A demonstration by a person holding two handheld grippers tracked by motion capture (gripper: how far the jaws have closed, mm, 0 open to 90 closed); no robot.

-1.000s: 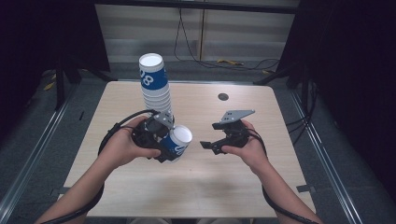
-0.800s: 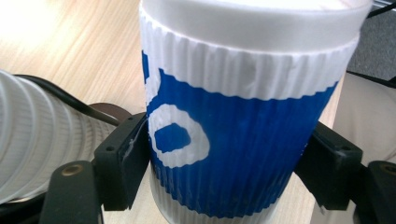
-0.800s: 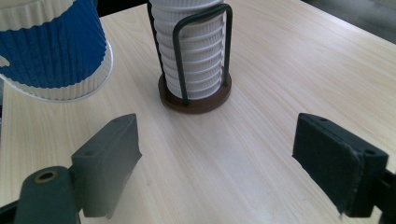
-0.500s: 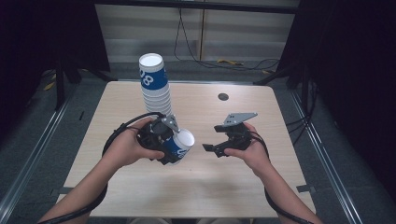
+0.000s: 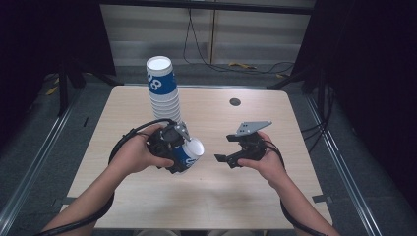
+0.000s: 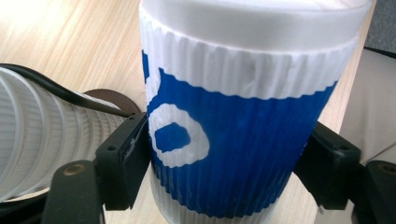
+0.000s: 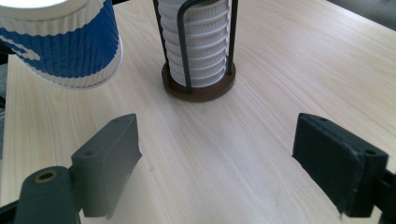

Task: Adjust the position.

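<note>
Since a second ago, both hands and the cup (image 5: 189,153) have barely shifted. Left gripper (image 5: 178,150), jaws just closing, pinches the cup; right gripper (image 5: 227,160) stays spread, empty.

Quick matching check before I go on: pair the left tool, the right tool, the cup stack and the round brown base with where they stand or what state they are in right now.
1. left tool
2. right tool
3. cup stack
4. round brown base

a. under the stack, on the table
b. open, nothing between its jaws
c. upright in a wire holder
d. shut on a blue and white cup

Pairs: 1-d, 2-b, 3-c, 4-a
</note>
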